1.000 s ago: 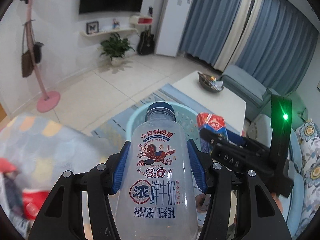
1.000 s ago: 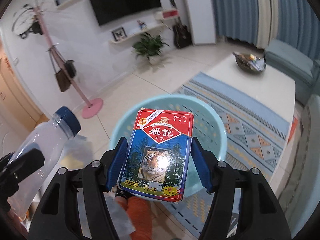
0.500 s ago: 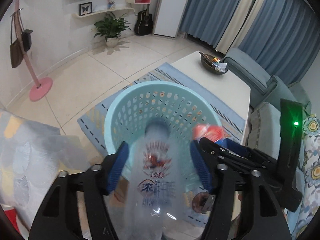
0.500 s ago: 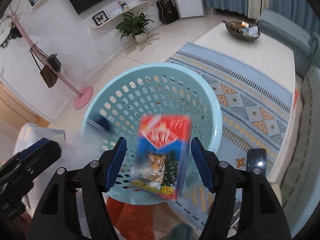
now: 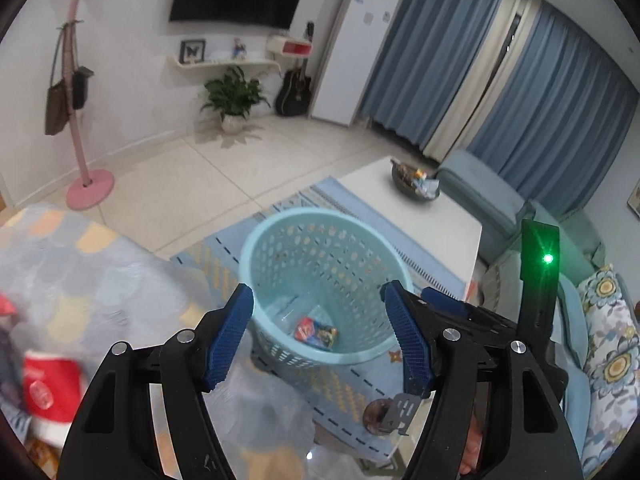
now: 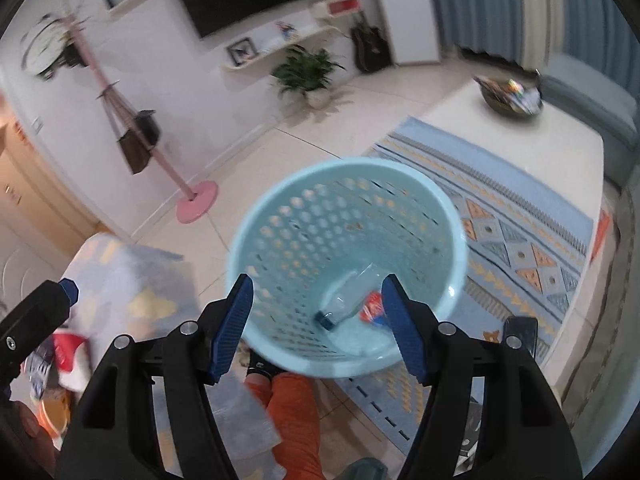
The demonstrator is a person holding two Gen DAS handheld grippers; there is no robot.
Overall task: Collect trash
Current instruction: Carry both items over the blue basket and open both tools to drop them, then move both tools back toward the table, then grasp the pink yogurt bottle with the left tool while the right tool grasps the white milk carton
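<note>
Both tongs empty; clear bottle (image 6: 347, 296) lies in basket (image 6: 280, 216).

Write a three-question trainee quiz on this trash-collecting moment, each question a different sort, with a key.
1. True or false: the left gripper holds the bottle.
2. Where does the card box lie? A) coffee table B) inside the basket C) rug
3. Fill in: the right gripper is ____.

Key: 1 false, both grippers are open and empty; 2 B, beside the bottle on the basket's bottom; 3 open.
</note>
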